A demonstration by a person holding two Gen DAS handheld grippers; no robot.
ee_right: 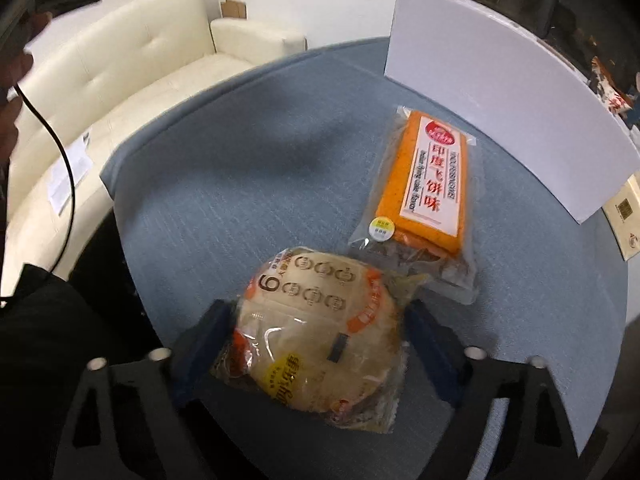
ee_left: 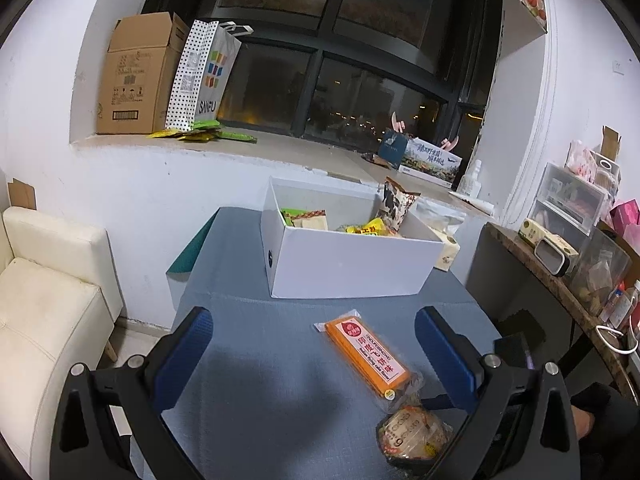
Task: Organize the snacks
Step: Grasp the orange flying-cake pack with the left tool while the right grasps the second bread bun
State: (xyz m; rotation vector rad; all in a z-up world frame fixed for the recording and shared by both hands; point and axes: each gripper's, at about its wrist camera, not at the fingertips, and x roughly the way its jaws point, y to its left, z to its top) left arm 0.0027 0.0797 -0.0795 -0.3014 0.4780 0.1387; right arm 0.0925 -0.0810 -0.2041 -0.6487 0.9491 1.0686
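Snacks are split between the white cardboard box [ee_left: 352, 268] at the far side of the worktop [ee_left: 260, 360] and two packets still lying on the blue-grey cloth in front of it. My right claw [ee_right: 320, 328] has its dark blue fingers [ee_right: 214, 320] on either side of the round flatbread packet [ee_right: 316, 340], pinching the crinkled clear wrapper; the packet is a soft, pale disc with orange and yellow print. Just beyond it lies the long orange cracker pack [ee_right: 424, 184], a flat rectangular slab in glossy film with a white label, its near end touching or slightly overlapping the round packet's wrapper. My left claw [ee_left: 320, 360] hangs spread wide above the cloth, its ribbed blue pads [ee_left: 184, 360] holding nothing, with the orange pack between them in view. Inside the box I see several packets, one of them a cow-print bag [ee_left: 394, 204] leaning upright in the far right corner.
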